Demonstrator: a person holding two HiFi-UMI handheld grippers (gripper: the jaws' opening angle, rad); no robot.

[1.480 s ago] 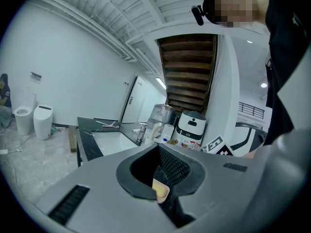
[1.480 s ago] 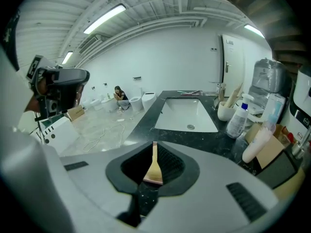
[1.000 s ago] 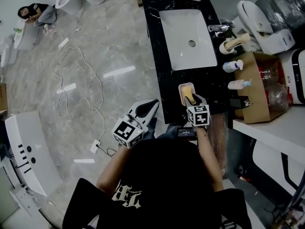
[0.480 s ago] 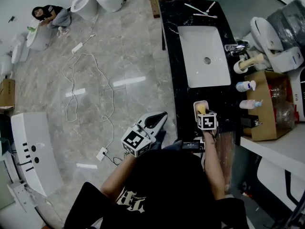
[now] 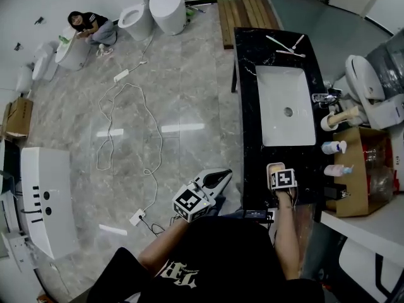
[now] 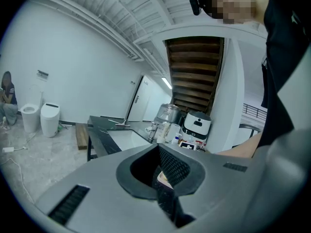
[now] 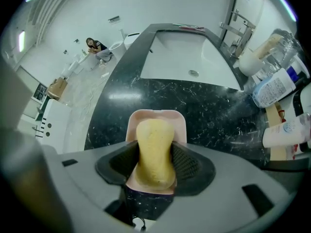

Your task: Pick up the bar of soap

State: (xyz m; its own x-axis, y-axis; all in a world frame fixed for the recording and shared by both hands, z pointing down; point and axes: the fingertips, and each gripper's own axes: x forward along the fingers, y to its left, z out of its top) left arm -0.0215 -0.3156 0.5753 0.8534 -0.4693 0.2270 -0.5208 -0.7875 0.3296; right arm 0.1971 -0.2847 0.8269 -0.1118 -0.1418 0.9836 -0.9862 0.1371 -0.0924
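Yellow soap bar [image 7: 154, 147] right between pads of R gripper [image 7: 154, 165], gripper pointing straight down onto it. Jaws spread wide, just been opening, one dark ribbed pad each side of bar's near half. Pads v. close to bar's flanks; touching or not, can't tell, no squeeze visible. Bar lengthwise along gripper's line of sight, far end sticking out beyond pads, near end level w/ pad bases. Lying in pink dish [image 7: 156, 116]: dish rim showing past bar's far end, plus thin strip under near end. Dish flat on black marble-look counter [image 7: 209, 113], close to counter's near edge in head view, mostly hidden there under marker cube, forearm trailing back from it.

Beyond dish: white sink basin [image 7: 187, 57] sunk in counter, chrome tap [image 7: 241, 23] at its R side. R of dish, apart from it: two plastic bottles [image 7: 276, 87] by counter's R edge, cardboard box [image 5: 363, 169] just past them. Far end of counter: couple of thin white items [image 5: 284, 43], too small to identify.

L gripper [image 5: 218, 179] off counter's L edge, over floor, roughly level, jaw tips together, nothing in them. Well apart from soap, counter edge between.

Grey glossy floor [image 5: 183, 81] w/ white cable [image 5: 104, 115] trailing across. Toilets [image 5: 167, 8] by far wall, person [image 5: 91, 25] sitting near them.
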